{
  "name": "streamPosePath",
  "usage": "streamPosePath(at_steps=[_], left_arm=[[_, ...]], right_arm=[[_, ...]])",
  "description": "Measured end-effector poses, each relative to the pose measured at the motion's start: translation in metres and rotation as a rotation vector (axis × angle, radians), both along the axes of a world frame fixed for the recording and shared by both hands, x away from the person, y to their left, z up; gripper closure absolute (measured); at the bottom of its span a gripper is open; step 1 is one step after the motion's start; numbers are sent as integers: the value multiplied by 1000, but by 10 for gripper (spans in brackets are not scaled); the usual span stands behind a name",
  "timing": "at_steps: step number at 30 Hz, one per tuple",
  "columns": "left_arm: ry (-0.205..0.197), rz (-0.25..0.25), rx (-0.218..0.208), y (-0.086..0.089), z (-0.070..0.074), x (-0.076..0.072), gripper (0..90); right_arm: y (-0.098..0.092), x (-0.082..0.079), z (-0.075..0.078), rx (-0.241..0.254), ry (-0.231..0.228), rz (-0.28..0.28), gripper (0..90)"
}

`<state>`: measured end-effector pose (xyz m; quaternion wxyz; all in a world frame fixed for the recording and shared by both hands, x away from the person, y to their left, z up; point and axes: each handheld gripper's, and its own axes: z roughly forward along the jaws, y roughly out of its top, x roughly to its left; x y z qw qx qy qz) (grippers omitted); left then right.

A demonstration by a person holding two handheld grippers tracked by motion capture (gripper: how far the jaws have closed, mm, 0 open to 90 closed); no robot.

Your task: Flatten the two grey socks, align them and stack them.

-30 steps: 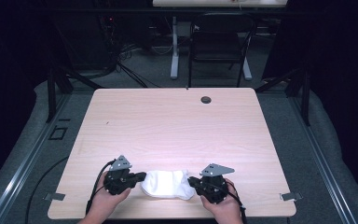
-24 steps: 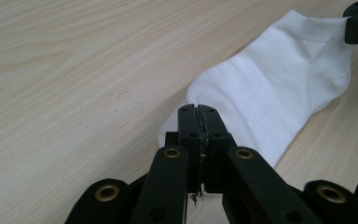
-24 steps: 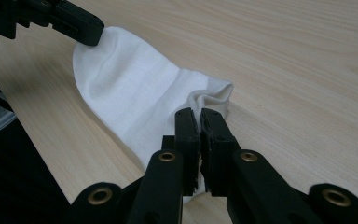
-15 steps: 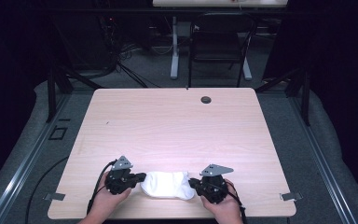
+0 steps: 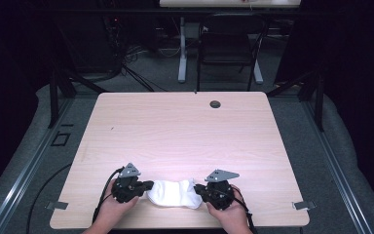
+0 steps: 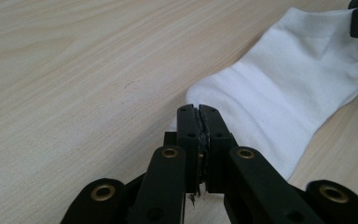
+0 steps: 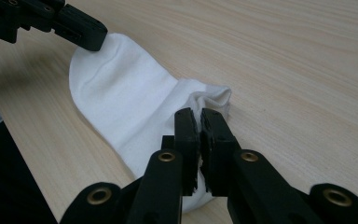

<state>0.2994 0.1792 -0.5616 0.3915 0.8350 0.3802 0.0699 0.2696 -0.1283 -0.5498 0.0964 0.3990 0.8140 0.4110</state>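
This looks like a lab or test room set up for recording, not a home. A plain light-wood table (image 5: 185, 141) stands alone on grey carpet (image 5: 302, 122), with a round cable hole (image 5: 215, 104) near its far edge. Metal rails (image 5: 24, 170) run along the floor on the left and right, and black stand legs (image 5: 61, 87) rise beside the table. Behind it, loose cables (image 5: 131, 73) trail over the floor, next to a black chair (image 5: 229, 48) and the white leg of a desk (image 5: 182, 53). The surroundings are dark.

Sock (image 6: 279, 88) edge perhaps behind jaws
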Motion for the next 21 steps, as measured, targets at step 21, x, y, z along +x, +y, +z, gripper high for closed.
streamPosePath(at_steps=[21], left_arm=[[8,2,20,0,-5,2,806]], right_arm=[[-5,1,-9,-30,49,-10,789]])
